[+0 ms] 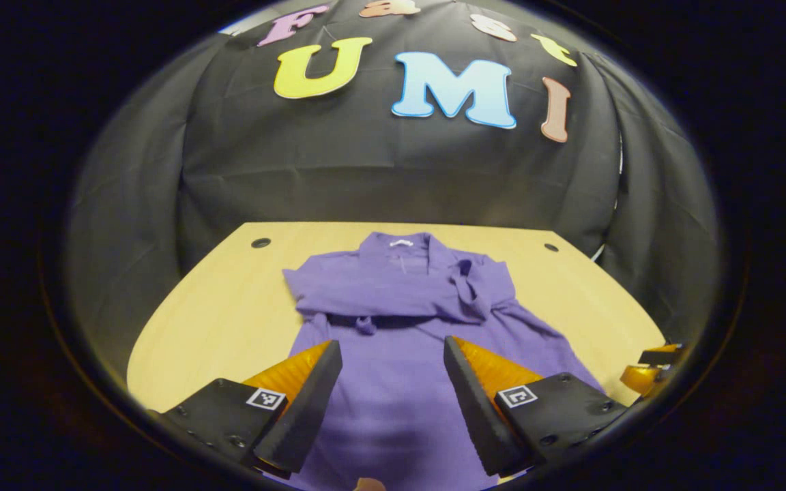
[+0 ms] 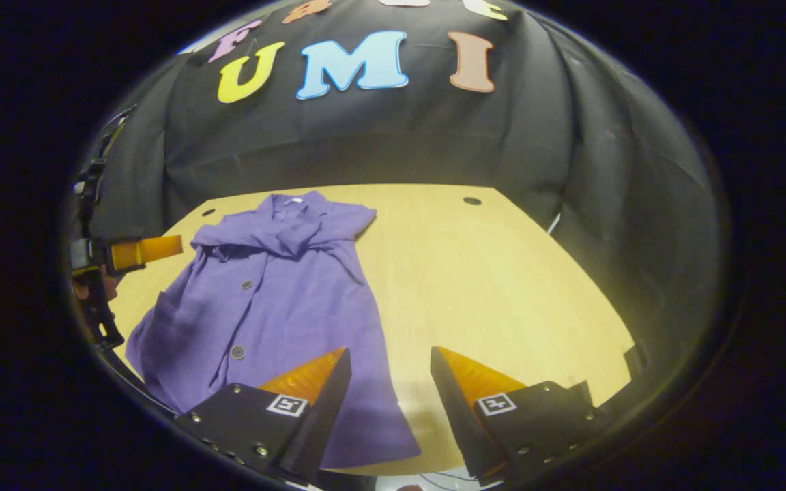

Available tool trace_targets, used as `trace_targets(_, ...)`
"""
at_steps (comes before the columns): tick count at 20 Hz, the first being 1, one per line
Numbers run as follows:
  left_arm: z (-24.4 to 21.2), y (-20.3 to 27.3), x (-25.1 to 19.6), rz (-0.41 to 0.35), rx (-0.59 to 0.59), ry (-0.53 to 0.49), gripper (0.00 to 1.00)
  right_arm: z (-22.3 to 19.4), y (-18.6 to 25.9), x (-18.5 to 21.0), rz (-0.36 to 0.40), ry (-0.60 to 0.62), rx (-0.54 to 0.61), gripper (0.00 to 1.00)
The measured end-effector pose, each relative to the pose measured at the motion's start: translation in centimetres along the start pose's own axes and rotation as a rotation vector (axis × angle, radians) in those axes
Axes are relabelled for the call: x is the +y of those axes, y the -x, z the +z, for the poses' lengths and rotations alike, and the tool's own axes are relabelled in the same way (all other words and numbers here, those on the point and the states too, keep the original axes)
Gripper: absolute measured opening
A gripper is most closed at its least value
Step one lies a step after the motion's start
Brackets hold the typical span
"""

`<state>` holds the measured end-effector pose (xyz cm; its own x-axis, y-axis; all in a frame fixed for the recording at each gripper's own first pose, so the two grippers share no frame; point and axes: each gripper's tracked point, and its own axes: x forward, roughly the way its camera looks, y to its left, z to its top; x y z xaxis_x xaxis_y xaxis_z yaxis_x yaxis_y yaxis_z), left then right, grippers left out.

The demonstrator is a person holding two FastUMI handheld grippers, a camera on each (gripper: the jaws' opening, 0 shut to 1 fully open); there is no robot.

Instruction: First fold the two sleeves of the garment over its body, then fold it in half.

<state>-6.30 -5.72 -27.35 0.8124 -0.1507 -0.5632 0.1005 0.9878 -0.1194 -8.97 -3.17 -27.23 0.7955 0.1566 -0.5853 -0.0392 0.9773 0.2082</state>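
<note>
A purple buttoned garment (image 1: 400, 327) lies flat on the wooden table (image 1: 215, 307), collar at the far end. Both sleeves are folded across its chest. My left gripper (image 1: 393, 354) hovers open over the lower body of the garment, nothing between its fingers. In the right gripper view the same garment (image 2: 277, 300) lies at the left of the table (image 2: 488, 286), and my right gripper (image 2: 389, 361) stands open above its near right hem corner. The left gripper (image 2: 140, 252) shows at the far left edge of that view. The right gripper (image 1: 652, 372) peeks in at the right edge of the left gripper view.
Black cloth walls close the booth behind and beside the table. Small round holes (image 1: 260, 243) sit near the table's far corners. Bare wood (image 2: 502, 273) stretches to the right of the garment.
</note>
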Motion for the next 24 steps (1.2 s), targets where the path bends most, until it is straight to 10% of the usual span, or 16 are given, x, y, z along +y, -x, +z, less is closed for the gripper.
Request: trace_targets(24,-17.2,8.6,9.4,0.000,0.178,-0.003,0.98,-7.7,-0.4,2.0,-0.023,-0.099,0.142,0.75)
